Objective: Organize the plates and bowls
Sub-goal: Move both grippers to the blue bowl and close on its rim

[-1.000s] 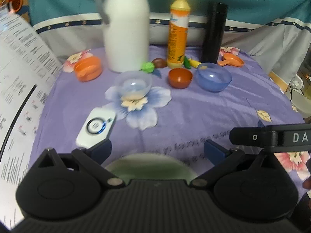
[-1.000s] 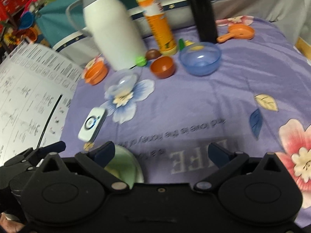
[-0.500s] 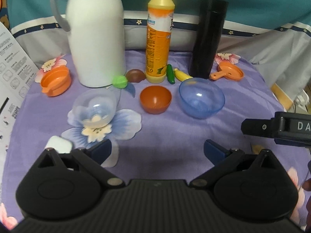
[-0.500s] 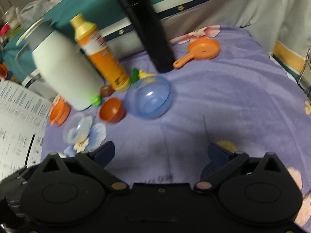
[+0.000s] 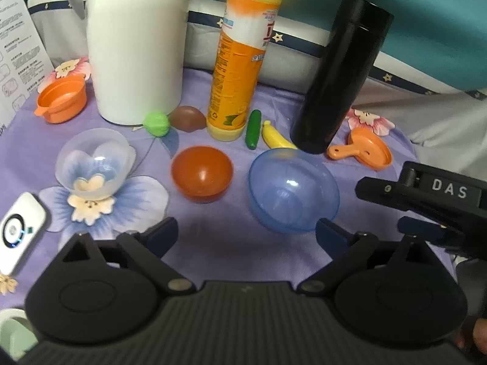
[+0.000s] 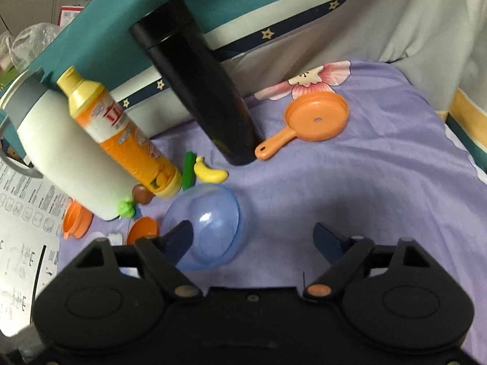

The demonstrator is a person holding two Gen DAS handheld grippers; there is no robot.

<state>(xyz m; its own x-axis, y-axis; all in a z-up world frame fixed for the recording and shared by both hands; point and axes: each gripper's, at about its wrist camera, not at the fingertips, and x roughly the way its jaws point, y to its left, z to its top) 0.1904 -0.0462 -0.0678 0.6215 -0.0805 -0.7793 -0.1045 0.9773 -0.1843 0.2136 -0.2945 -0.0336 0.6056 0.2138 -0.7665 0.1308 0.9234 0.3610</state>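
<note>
Both fingers (image 6: 178,240) spread beside blue bowl (image 6: 207,225).

Blue bowl (image 5: 293,190), red-orange bowl (image 5: 201,173), purple floral cloth (image 5: 380,200)

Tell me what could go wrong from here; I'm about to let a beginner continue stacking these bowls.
1. The blue bowl sits right in front of the tall black flask; reaching with the right tongs could tip the flask.
2. A toy banana and cucumber lie just behind the bowl and could be knocked away.
3. Both tongs, the left tongs included, are open and near the same bowl, so they might collide.
</note>
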